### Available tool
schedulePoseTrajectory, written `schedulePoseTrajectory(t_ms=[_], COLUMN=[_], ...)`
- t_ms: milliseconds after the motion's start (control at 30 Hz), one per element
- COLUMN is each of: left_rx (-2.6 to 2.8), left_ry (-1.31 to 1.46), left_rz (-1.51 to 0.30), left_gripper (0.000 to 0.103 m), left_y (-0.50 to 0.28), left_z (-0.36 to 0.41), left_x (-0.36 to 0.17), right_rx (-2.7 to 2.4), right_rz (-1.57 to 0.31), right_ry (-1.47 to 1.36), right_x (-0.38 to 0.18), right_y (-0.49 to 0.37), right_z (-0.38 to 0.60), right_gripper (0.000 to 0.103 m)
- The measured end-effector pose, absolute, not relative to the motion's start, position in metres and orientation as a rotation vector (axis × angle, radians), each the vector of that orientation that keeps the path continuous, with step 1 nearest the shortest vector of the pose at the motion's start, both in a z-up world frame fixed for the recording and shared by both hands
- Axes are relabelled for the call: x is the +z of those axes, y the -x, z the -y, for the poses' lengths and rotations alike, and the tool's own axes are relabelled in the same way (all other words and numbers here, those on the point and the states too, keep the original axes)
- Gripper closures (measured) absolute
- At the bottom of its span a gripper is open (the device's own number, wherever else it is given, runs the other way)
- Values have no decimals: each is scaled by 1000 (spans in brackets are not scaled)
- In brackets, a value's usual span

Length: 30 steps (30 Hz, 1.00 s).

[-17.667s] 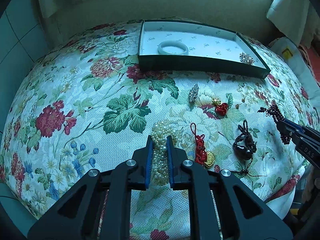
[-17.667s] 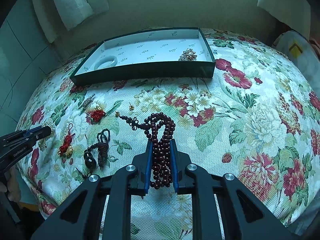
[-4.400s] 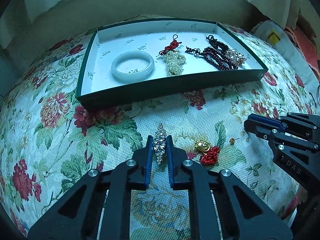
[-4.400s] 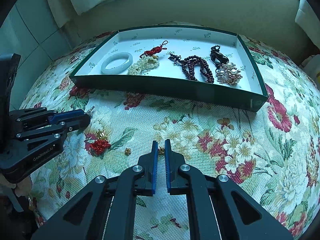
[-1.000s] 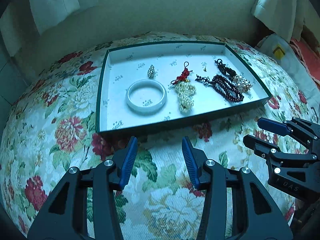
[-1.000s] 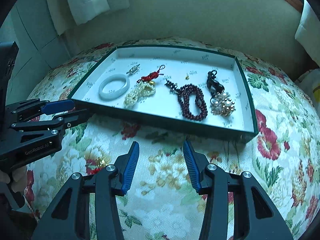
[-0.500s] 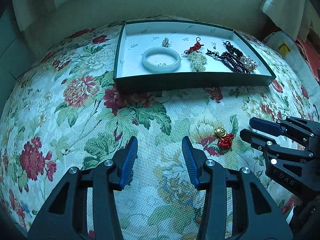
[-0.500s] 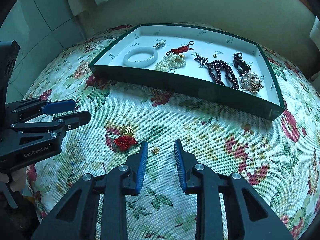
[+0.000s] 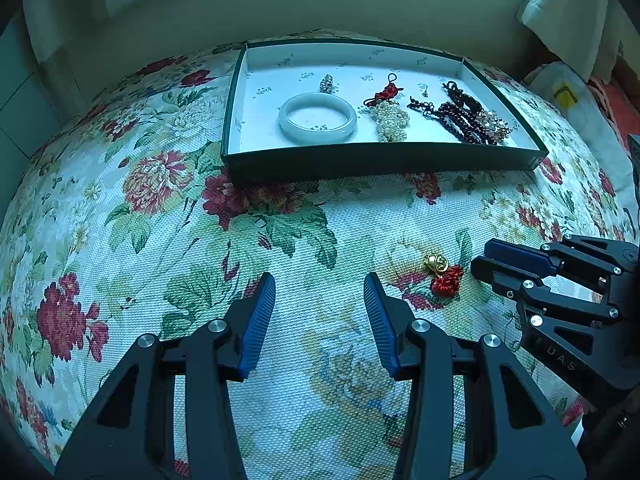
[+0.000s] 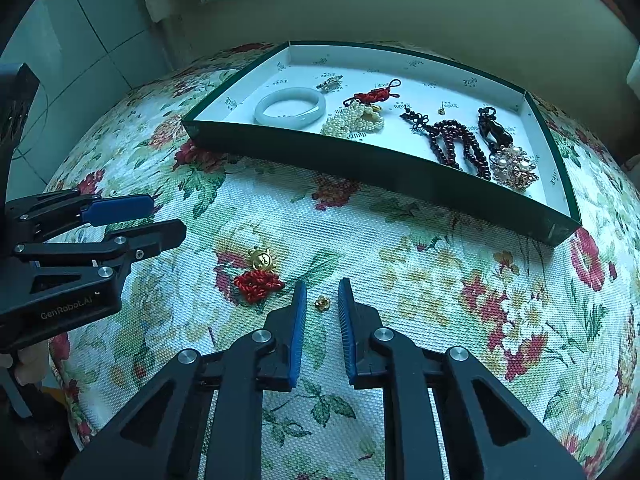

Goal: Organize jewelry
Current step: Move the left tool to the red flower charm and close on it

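Between the blue-padded fingers of the right gripper (image 10: 322, 292) a small gold flower-shaped earring (image 10: 322, 303) was seen lying on the flowered woven tablecloth (image 10: 420, 264). The fingers were narrowly parted on either side of the earring, and contact with it could not be confirmed. Just to the left of that gripper, a red knotted charm with a gold bell (image 10: 259, 276) was found resting on the cloth.

The left gripper (image 9: 320, 294) was held widely parted above bare cloth, with nothing between its fingers. In the left wrist view the red charm (image 9: 444, 276) was located to the right of those fingers, near the tip of the right gripper (image 9: 486, 260).

Farther back, a shallow dark green tray with a white printed lining (image 10: 384, 168) was positioned on the cloth. Within it the following were laid, from left to right:

- a pale jade bangle (image 10: 290, 112), with a small silver rhinestone brooch (image 10: 330, 82) behind it;
- a white pearl bracelet (image 10: 354, 122), touched by a red knotted cord tassel (image 10: 376, 95);
- a dark red bead strand (image 10: 456, 144), with a tiny gold stud (image 10: 441, 111) behind it;
- a black corded pendant (image 10: 492, 126);
- a pearl-and-gold cluster brooch (image 10: 514, 168).
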<state>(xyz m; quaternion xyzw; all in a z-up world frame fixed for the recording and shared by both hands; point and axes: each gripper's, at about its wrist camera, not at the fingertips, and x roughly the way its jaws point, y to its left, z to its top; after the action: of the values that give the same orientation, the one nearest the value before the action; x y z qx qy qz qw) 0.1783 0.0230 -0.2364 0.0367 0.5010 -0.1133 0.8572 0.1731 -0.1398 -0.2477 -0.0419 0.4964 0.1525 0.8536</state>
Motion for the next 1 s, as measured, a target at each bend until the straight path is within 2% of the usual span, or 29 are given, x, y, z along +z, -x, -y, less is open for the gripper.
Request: schedulePoseTrajectory(t_ms=[133,567,1000], left_rx=[-238,-258,-368], left_ry=[-77,-80,-84], left_rz=[-1053,-1050,-1054], left_gripper=[58,58,58], left_y=[-178,-176,-175], left_z=[-23,-15,34], left_x=[-236,-234,-232], right_rx=[322,286,242], right_rz=[-1046,-1035,-1024], right_ry=[86,67,11], right_x=[-248,-243,-241], right_y=[-173,-171,-163], right_z=[140,154,181], right_gripper=[96,96,96])
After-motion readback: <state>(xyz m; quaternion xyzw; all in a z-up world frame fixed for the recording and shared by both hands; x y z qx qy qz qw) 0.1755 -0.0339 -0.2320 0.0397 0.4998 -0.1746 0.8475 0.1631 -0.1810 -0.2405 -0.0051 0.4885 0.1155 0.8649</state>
